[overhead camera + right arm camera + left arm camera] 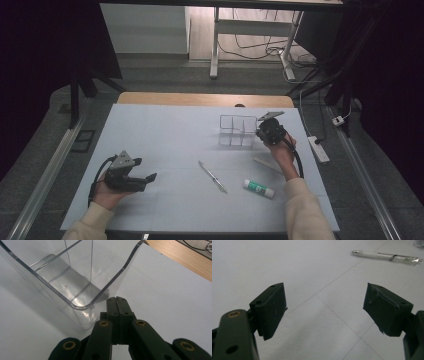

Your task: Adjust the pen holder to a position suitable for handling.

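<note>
The right gripper (117,300) has its jaws pressed together with nothing between them, tips just beside the near corner of the clear divided organizer (237,131), which stands at 1 o'clock from table centre in the high view. The left gripper (150,178) rests at 8 o'clock, jaws spread wide apart and empty above the bare white table (165,135). A pen (213,177) lies near centre, with a glue stick (259,188) at its 4 o'clock.
</note>
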The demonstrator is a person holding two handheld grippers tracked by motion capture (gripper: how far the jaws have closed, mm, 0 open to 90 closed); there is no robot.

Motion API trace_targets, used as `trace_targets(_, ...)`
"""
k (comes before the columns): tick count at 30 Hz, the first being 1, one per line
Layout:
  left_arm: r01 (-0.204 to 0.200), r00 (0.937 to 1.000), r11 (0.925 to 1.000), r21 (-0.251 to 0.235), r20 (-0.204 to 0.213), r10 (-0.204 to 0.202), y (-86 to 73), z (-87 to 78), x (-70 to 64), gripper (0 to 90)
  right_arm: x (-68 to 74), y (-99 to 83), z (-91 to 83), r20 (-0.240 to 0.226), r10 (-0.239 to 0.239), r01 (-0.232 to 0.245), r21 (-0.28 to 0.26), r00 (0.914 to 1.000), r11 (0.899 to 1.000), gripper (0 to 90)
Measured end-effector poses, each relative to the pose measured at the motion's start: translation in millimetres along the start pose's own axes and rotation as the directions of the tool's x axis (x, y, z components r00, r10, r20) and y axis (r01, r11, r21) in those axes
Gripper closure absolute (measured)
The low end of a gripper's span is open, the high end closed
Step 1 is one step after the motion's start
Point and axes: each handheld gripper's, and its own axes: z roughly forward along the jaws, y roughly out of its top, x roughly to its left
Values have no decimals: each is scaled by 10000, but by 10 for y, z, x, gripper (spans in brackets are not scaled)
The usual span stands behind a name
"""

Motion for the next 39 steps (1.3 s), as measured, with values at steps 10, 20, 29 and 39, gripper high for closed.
trace_targets(10,-38,10000,10000,33,46,38,-2,12,-1,186,112,135,69,-134,-142,142,13,9998,9999,890)
trace_targets(20,-20,10000,10000,-10,34,20,-1,1,-4,186,197,210,121,-291,-151,148,-112,9995,9998,890)
trace_targets(29,10,10000,10000,10,50,-10,-4,6,5,187,280,276,150,-406,-301,299,-55,9987,9995,891)
trace_targets(39,-27,10000,10000,-6,70,27,-1,8,7,189,354,313,189,-533,-363,359,-90,9979,9993,890)
